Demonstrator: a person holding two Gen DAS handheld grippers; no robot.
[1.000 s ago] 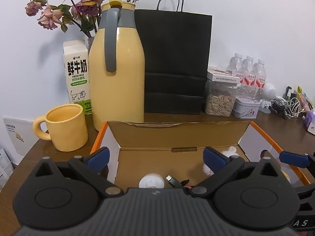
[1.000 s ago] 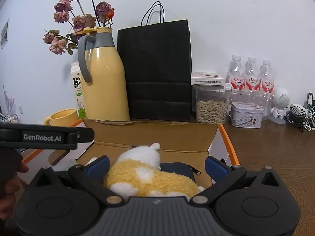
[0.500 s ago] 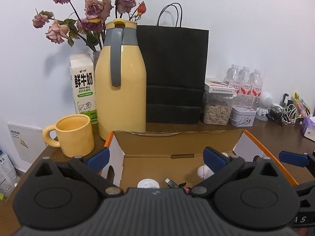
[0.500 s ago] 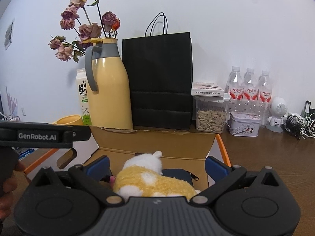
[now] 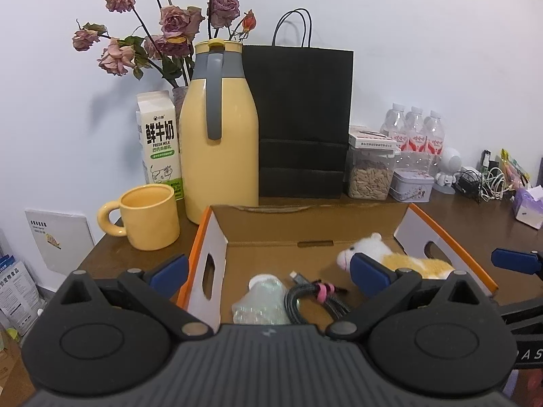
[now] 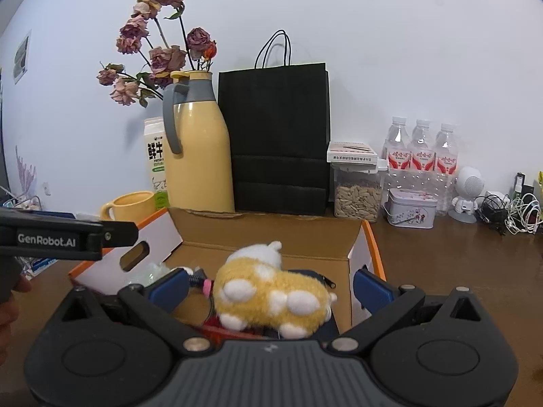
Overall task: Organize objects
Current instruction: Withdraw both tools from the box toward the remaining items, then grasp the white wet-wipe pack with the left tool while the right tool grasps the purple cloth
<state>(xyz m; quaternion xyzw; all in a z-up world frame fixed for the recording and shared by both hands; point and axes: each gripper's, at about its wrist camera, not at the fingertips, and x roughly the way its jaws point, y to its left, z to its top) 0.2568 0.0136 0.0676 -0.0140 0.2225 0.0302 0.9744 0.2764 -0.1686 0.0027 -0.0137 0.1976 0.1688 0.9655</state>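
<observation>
The left tongs (image 5: 268,271) stood wide apart with nothing between them, poised above the near left part of the open cardboard box (image 5: 305,224). The right tongs (image 6: 271,283) were equally wide and empty; the plush toy (image 6: 271,291) lay between and below their blue tips, but the pads were not touching it, so I judged it to be resting in the box rather than gripped.

Inside the box, going outward from the tongs, lay a small clear bottle with a white cap (image 5: 263,296), a bundled cable (image 5: 314,296) tied with a pink strap, and the yellow-and-white plush toy toward the right side, lying on a dark zipped pouch (image 6: 319,276). Something red showed under the toy in the right wrist view, too hidden to name.

By that showing, a good part of the organizing seemed done: several loose things were already gathered in the box. Whether more was meant to go in could not be told. Left outside on the worktop (image 6: 458,264) were a yellow mug (image 5: 149,217) just beside the box's left wall, a yellow thermos (image 5: 220,149), a milk carton (image 5: 159,139), a black paper bag (image 5: 302,118), a jar of seeds (image 6: 356,193), a small tin (image 6: 410,207), water bottles (image 6: 422,156) and a tangle of cords (image 6: 509,210) at the far right. The box flaps stood open.
</observation>
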